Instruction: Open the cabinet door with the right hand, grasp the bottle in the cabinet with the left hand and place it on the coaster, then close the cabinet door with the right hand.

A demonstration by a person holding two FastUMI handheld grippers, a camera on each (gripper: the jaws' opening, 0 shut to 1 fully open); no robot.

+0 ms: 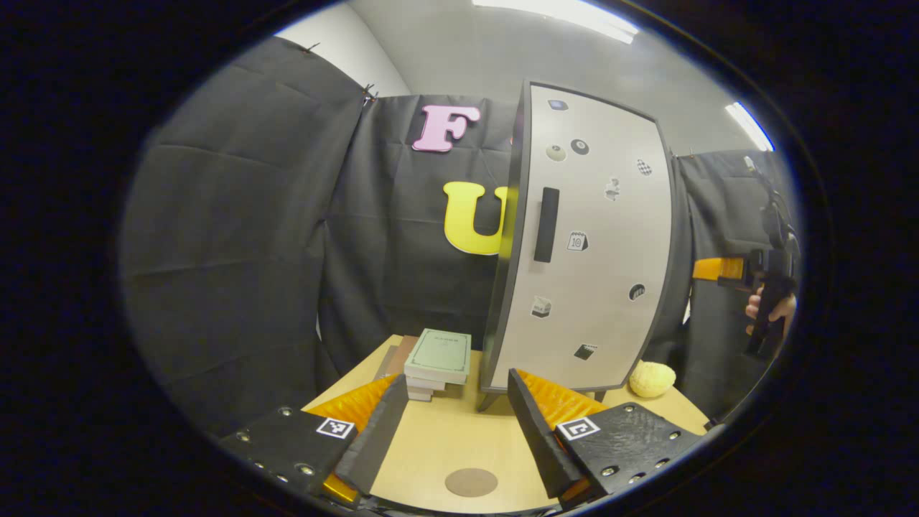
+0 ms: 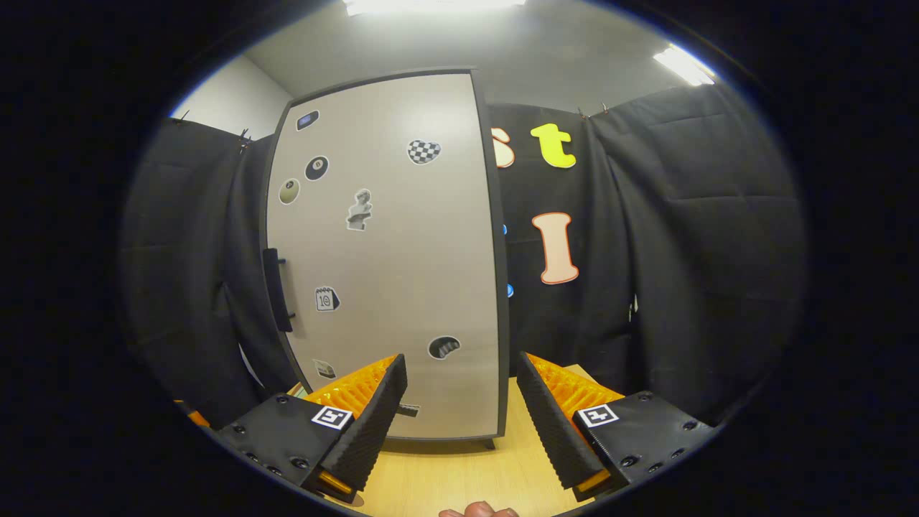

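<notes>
A tall cabinet stands on the wooden table [image 1: 459, 438], and its grey door [image 1: 589, 251] with stickers is closed over the inside. The black vertical handle [image 1: 546, 224] sits near the door's left edge. A round brown coaster [image 1: 470, 482] lies on the table just in front of my left gripper [image 1: 454, 384], which is open and holds nothing. In the right gripper view the same door [image 2: 402, 287] and its handle [image 2: 276, 287] face me. My right gripper [image 2: 459, 370] is open, a short way in front of the door's lower right part.
A stack of books [image 1: 438, 362] lies left of the cabinet and a yellow spongy ball [image 1: 652, 378] to its right. At the far right of the left gripper view a hand [image 1: 768, 310] holds the other gripper. Black cloth walls surround the table.
</notes>
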